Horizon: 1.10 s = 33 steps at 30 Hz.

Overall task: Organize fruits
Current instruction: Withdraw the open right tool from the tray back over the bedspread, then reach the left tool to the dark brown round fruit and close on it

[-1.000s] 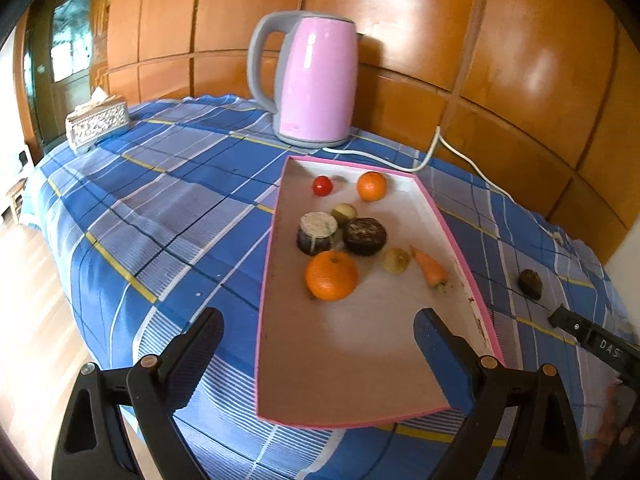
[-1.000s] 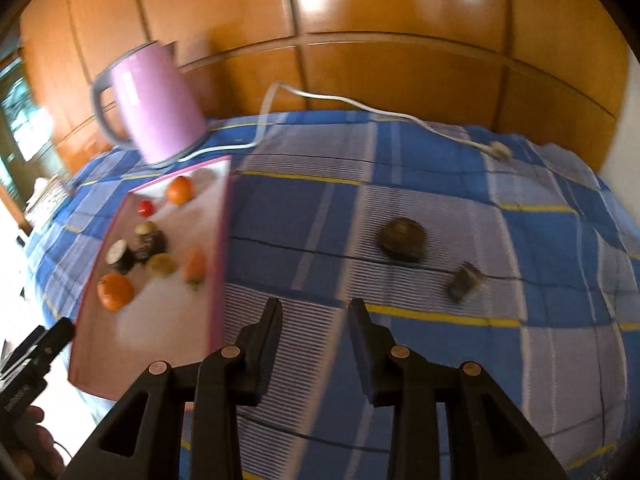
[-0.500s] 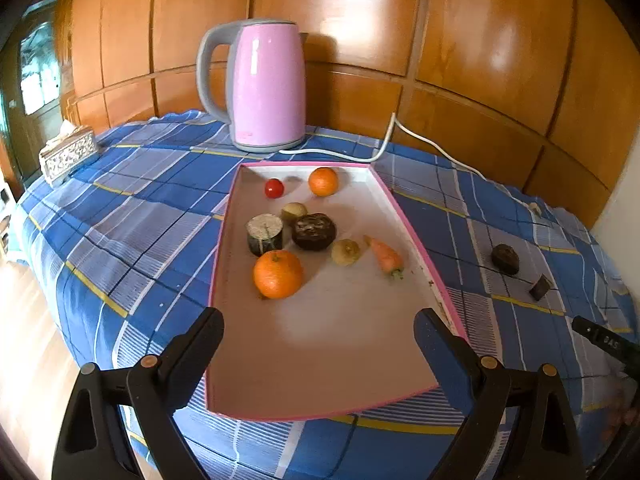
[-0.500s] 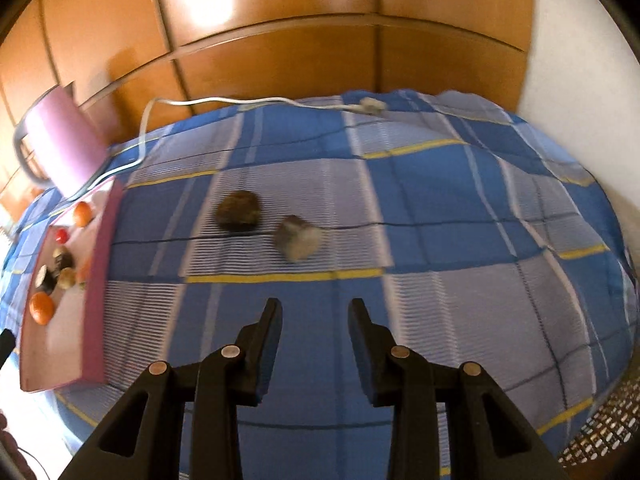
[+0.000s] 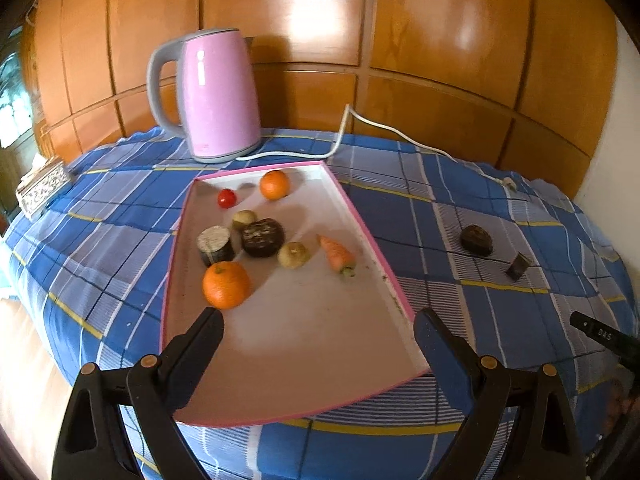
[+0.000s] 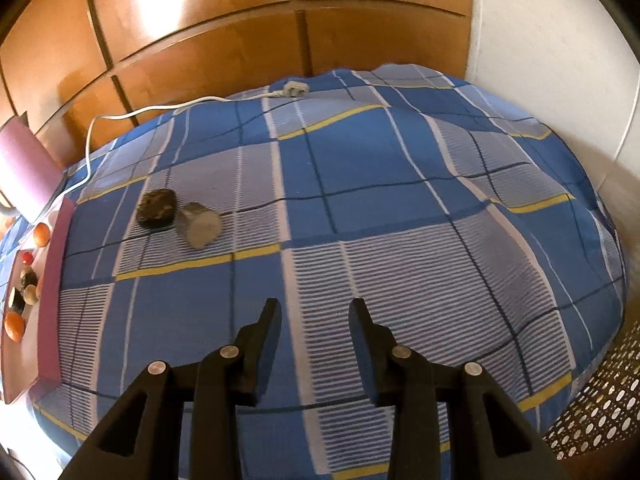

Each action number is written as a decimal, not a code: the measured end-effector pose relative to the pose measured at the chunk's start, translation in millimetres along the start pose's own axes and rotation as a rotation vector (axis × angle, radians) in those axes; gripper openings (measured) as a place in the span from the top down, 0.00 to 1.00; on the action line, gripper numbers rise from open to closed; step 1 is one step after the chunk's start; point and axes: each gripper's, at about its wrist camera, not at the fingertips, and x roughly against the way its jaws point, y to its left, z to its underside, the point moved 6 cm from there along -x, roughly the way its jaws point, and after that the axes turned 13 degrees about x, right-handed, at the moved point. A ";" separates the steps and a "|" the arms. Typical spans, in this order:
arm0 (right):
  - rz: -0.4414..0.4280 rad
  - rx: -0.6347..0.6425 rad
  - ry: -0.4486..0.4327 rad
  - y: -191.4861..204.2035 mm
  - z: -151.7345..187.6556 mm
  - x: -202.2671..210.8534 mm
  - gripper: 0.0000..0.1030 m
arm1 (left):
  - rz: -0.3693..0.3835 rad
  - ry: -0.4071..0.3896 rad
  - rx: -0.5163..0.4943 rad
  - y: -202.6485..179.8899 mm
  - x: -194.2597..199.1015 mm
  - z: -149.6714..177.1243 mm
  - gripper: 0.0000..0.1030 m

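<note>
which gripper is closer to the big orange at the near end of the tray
Left. The left gripper hangs open just short of the big orange in the tray; the right gripper is out over the cloth, well off the tray.

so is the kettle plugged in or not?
Unplugged. The white cord runs from the pink kettle across the blue checked cloth, and its plug lies loose on the cloth near the wood panelling.
</note>
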 end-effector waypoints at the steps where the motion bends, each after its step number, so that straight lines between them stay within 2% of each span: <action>1: 0.006 -0.011 0.002 -4.5 1.2 -0.4 0.66 | 0.004 0.002 -0.008 -3.9 -0.4 0.1 0.06; 13: 0.073 -0.097 0.007 -44.4 11.9 -1.9 0.66 | 0.099 0.070 -0.146 -72.1 -14.0 -1.8 0.06; 19: 0.086 -0.091 0.007 -48.8 16.0 -4.5 0.66 | 0.178 0.152 -0.134 -104.8 -32.0 -10.4 0.07; 22: 0.092 -0.078 0.002 -49.1 16.7 -4.7 0.66 | 0.214 0.183 -0.142 -122.7 -42.0 -13.8 0.13; 26: 0.094 -0.069 -0.002 -49.3 17.8 -5.8 0.65 | 0.246 0.242 -0.163 -145.9 -65.2 -16.3 0.30; 29: 0.096 -0.061 -0.003 -48.4 18.6 -5.5 0.65 | 0.257 0.281 -0.179 -160.9 -84.5 -16.8 0.34; 33: 0.098 -0.052 -0.003 -47.7 18.7 -5.5 0.65 | 0.253 0.328 -0.185 -178.6 -113.3 -17.7 0.33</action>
